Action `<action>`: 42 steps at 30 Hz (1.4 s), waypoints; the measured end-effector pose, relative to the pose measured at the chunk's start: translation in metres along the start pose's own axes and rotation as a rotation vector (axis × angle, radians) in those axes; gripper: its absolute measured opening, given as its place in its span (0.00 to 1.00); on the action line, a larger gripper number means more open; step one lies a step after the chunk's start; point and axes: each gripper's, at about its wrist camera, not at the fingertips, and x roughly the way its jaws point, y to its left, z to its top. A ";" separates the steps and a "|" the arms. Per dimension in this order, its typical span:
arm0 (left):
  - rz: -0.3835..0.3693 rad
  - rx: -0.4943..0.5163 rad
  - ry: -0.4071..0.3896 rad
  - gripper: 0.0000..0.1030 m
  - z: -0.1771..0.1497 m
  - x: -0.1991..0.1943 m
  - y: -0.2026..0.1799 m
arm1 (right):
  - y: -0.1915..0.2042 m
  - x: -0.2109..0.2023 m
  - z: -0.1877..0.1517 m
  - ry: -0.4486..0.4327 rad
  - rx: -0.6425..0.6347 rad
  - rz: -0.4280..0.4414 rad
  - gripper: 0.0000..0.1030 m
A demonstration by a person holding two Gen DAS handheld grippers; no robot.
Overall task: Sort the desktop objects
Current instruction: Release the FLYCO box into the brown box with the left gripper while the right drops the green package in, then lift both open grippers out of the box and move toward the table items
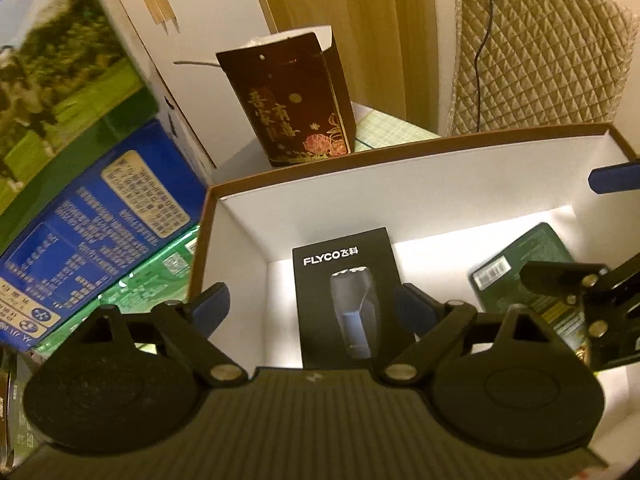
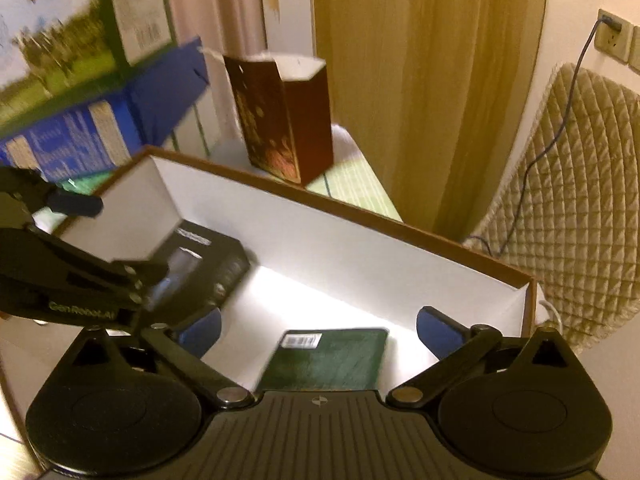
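Observation:
A white-lined cardboard box (image 1: 400, 172) with a brown rim holds two items. A black FLYCO shaver box (image 1: 346, 296) lies on its floor at the left; it also shows in the right wrist view (image 2: 216, 264). A dark green flat package (image 1: 528, 268) lies at the right, also seen in the right wrist view (image 2: 332, 360). My left gripper (image 1: 316, 304) is open above the shaver box, holding nothing. My right gripper (image 2: 318, 330) is open above the green package, holding nothing. Each gripper shows at the edge of the other's view.
A dark red gift bag (image 1: 288, 100) with gold lettering stands behind the box. Stacked blue (image 1: 100, 216) and green cartons (image 1: 52, 92) sit to the left. A quilted cushion (image 1: 540, 48) with a cable leans at the right, by a tan curtain (image 2: 420, 80).

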 end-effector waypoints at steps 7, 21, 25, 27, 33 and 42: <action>-0.017 -0.033 -0.029 0.94 -0.013 -0.031 0.005 | 0.003 -0.030 -0.009 0.007 0.044 0.022 0.98; -0.044 -0.074 -0.048 0.97 -0.048 -0.089 0.001 | 0.020 -0.085 -0.039 0.034 0.076 -0.023 0.98; -0.052 -0.100 -0.040 0.97 -0.059 -0.106 0.005 | 0.025 -0.099 -0.048 0.039 0.082 -0.030 0.98; -0.048 -0.107 -0.043 0.97 -0.064 -0.114 0.006 | 0.028 -0.106 -0.051 0.035 0.090 -0.026 0.98; -0.049 -0.122 -0.049 0.97 -0.078 -0.135 0.006 | 0.033 -0.123 -0.060 0.023 0.128 -0.015 0.98; -0.036 -0.131 -0.061 0.97 -0.100 -0.165 0.000 | 0.041 -0.148 -0.074 0.003 0.163 0.003 0.98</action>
